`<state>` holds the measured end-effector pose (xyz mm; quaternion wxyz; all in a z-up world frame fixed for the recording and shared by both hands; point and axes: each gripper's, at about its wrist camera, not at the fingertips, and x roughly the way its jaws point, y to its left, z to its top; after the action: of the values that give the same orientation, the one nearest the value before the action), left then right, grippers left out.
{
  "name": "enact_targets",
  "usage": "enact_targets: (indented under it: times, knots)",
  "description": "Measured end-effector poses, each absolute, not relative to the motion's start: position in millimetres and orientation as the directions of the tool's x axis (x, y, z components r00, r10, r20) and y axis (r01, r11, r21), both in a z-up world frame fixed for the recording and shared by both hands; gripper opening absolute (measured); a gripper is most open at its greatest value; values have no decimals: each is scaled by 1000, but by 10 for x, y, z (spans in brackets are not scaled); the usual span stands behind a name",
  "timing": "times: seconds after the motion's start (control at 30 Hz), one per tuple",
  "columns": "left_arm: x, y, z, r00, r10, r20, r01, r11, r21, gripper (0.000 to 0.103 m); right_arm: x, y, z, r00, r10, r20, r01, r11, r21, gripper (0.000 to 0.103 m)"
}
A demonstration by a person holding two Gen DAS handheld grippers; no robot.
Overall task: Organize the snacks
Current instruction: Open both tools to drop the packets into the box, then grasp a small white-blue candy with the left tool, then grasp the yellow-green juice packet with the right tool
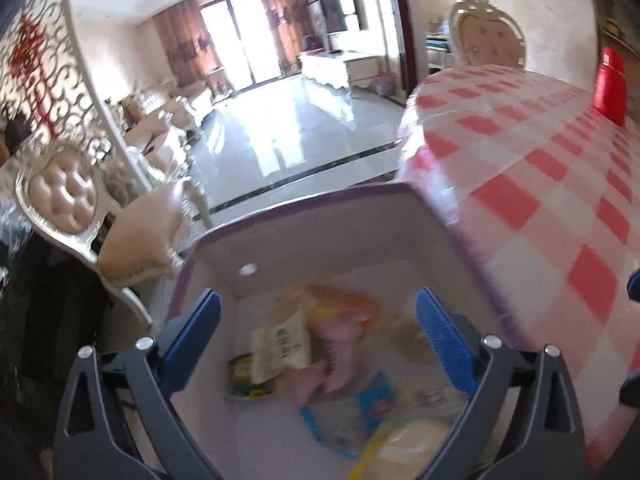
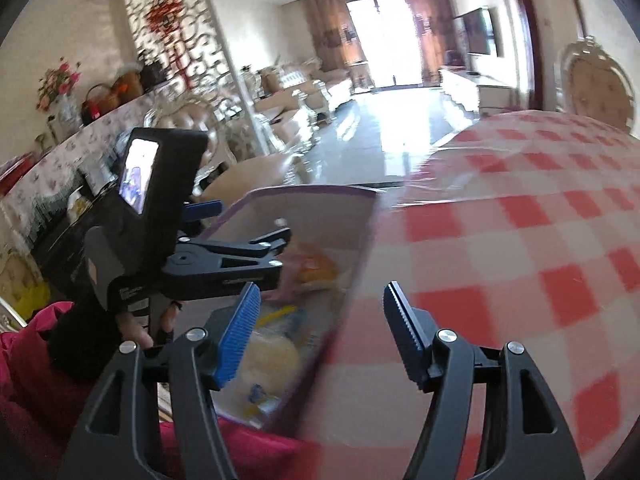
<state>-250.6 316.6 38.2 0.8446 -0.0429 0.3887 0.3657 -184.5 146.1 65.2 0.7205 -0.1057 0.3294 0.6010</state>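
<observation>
Several snack packets (image 1: 304, 364) lie jumbled in a purple-rimmed box (image 1: 320, 236) at the desk (image 1: 540, 168) edge, w/ the left gripper (image 1: 320, 340) above them – jaws spread wide, holding nothing. Right gripper (image 2: 320, 336) straddles the box's right wall, jaws approx. half open, also empty. Packets look light, crinkly, slippery – prob. best pinched at a flat sealed edge.

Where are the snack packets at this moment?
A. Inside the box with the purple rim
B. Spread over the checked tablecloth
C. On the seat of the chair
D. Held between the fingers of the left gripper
A: in the left wrist view the snack packets lie on the bottom of the box, while the left gripper above them is open and holds nothing, and no packets show on the checked tablecloth.
</observation>
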Motion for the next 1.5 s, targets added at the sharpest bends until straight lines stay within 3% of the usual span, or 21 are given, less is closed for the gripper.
enact_targets:
  times: [0.2, 0.37, 0.63, 0.8, 1.0, 1.1, 1.13, 1.17, 1.2, 1.5]
  knots:
    - [-1841, 2497, 573, 566, 500, -655, -510, 837, 198, 99, -1405, 771, 677, 208, 767, -607, -893, 402, 201, 72]
    - [-1130, 1725, 674, 687, 306, -660, -302, 945, 124, 101, -886, 10, 639, 356, 698, -621, -787, 582, 203, 74]
    - [249, 614, 506, 728, 19, -685, -103, 991, -82, 101, 58, -1297, 532, 589, 418, -691, -404, 894, 197, 80]
    - [981, 259, 290, 699, -25, -715, -74, 991, -107, 101, 415, -2116, 398, 647, 302, -700, -132, 949, 287, 80]
    - [1484, 93, 161, 652, -60, -756, 16, 998, -65, 100, 479, -2418, 325, 676, 267, -687, -34, 942, 333, 80]
    - [1585, 98, 89, 609, -115, -785, 60, 993, -99, 83, 483, -2405, 331, 684, 243, -688, -27, 951, 309, 80]
    - [1563, 83, 100, 610, -116, -784, 76, 993, -88, 63, 499, -2394, 311, 684, 232, -691, -25, 955, 295, 80]
    - [1537, 56, 107, 613, -93, -784, 89, 995, -48, 49, 519, -2350, 310, 683, 223, -695, -22, 958, 286, 80]
    - [1506, 49, 120, 618, -109, -779, 121, 992, -43, 21, 526, -2337, 299, 681, 216, -700, -20, 961, 278, 80]
    - [1251, 233, 317, 666, -189, -722, 98, 981, -166, 20, 778, -2294, 352, 726, 147, -671, 11, 974, 225, 80]
